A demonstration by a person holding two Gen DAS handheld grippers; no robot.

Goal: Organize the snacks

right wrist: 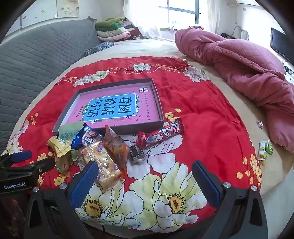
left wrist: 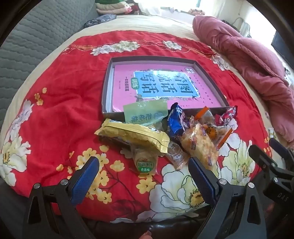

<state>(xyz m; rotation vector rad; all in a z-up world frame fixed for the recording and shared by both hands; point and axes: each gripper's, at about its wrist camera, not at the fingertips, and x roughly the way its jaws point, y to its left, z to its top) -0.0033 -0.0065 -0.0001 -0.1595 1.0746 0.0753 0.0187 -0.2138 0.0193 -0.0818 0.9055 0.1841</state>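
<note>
Red quilt [left wrist: 60, 103] held loose snacks [left wrist: 165, 136]; both the left gripper [left wrist: 145, 182] and right gripper [right wrist: 145, 182] hovered spread, empty. Nothing was boxed yet; next likely pinching 1 packet toward the box [left wrist: 107, 86] at 12 o'clock.

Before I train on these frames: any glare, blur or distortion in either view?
Left wrist: glare whitens the book cover in the box; fisheye bends the edges. Right wrist: window blown out, snacks sharp, corners black.

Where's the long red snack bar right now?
In the right wrist view, the long red snack bar lies on the red floral quilt at the shallow box's near right corner, right of the snack pile.
</note>
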